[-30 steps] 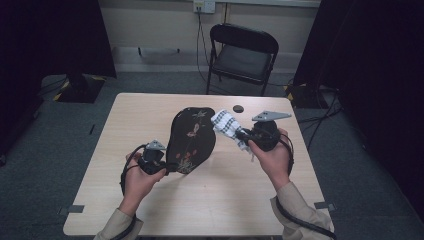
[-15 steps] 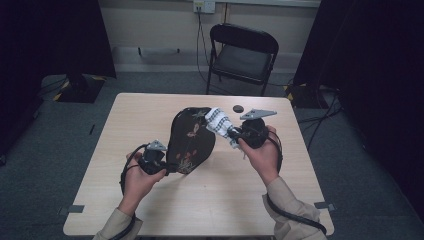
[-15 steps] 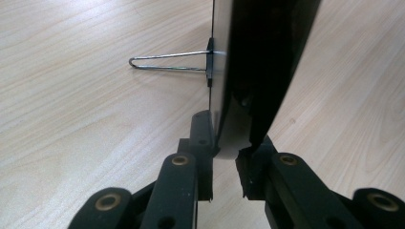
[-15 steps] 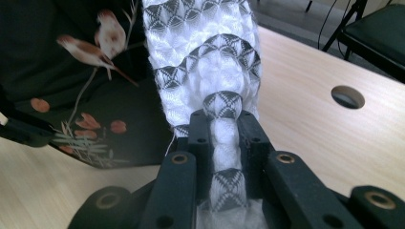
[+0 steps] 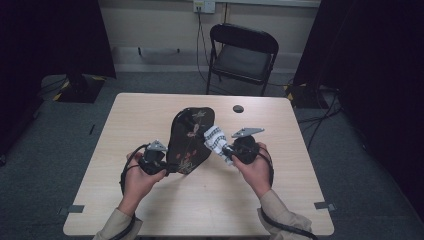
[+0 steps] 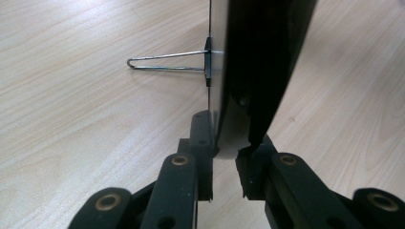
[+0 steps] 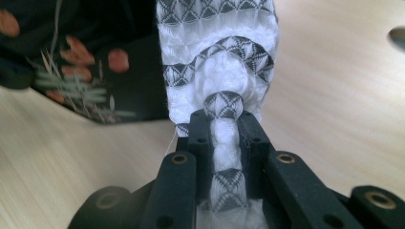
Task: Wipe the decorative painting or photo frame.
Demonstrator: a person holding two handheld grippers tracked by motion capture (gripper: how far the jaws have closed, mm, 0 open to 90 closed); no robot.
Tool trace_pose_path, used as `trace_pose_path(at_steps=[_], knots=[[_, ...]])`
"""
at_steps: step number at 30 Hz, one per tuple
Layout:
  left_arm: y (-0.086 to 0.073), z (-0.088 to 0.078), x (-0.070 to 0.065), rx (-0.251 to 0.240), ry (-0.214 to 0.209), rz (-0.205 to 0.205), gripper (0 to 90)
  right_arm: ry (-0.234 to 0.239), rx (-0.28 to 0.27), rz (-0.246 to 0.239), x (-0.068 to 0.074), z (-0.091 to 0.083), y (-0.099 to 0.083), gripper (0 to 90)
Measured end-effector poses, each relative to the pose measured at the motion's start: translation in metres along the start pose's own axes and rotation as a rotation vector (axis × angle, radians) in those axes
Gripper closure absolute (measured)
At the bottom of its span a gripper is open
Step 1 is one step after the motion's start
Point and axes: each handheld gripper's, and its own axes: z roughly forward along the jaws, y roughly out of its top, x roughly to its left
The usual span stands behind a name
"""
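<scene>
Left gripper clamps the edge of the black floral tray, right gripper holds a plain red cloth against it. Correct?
Not quite. The left gripper does clamp the black floral tray by its edge, but the cloth in the right gripper is white with grey patterned bands, not plain red. The right gripper view shows it pinched between the jaws.

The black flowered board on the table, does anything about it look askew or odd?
Yes. The black flowered board is not lying flat: the left gripper clamps its near edge and props it tilted. A wire stand juts from its back. The right gripper presses a patterned white cloth against its edge.
</scene>
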Motion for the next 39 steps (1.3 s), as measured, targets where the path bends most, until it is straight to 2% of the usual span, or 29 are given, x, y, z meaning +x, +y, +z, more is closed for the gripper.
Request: trace_pose_path(at_steps=[2, 3, 9, 15, 20, 26, 27, 32, 33, 37, 39], knots=[[0.000, 0.000, 0.000, 0.000, 0.000, 0.000, 78.7, 0.016, 0.025, 0.009, 0.002, 0.008, -0.012, 79.2], [0.000, 0.000, 0.000, 0.000, 0.000, 0.000, 78.7, 0.016, 0.025, 0.009, 0.002, 0.008, -0.012, 79.2], [0.000, 0.000, -0.001, 0.000, 0.002, -0.001, 78.7, 0.044, 0.075, 0.017, 0.006, 0.028, -0.039, 79.0], [0.000, 0.000, 0.000, -0.001, 0.000, -0.001, 78.7, 0.060, 0.110, 0.008, 0.008, 0.034, -0.057, 78.4], [0.000, 0.000, 0.000, -0.005, 0.001, -0.004, 78.7, 0.070, 0.122, 0.009, 0.007, 0.032, -0.065, 76.5], [-0.001, 0.000, 0.000, -0.002, -0.003, 0.000, 78.7, 0.054, 0.114, -0.021, 0.008, 0.025, -0.067, 63.6], [-0.001, 0.000, 0.000, -0.004, -0.001, -0.001, 78.7, 0.046, 0.111, -0.035, 0.009, 0.024, -0.063, 60.1], [-0.001, 0.000, 0.000, -0.002, -0.001, -0.003, 78.7, 0.047, 0.094, -0.049, 0.010, 0.026, -0.054, 56.0], [-0.001, 0.000, 0.000, -0.002, -0.002, -0.004, 78.7, 0.049, 0.110, -0.056, 0.011, 0.029, -0.050, 52.6], [-0.001, 0.000, 0.001, -0.005, -0.001, -0.002, 78.6, 0.042, 0.148, -0.068, 0.013, 0.041, -0.050, 52.1], [-0.001, 0.000, 0.001, -0.005, -0.001, -0.002, 78.6, 0.035, 0.152, -0.086, 0.015, 0.044, -0.051, 61.3]])
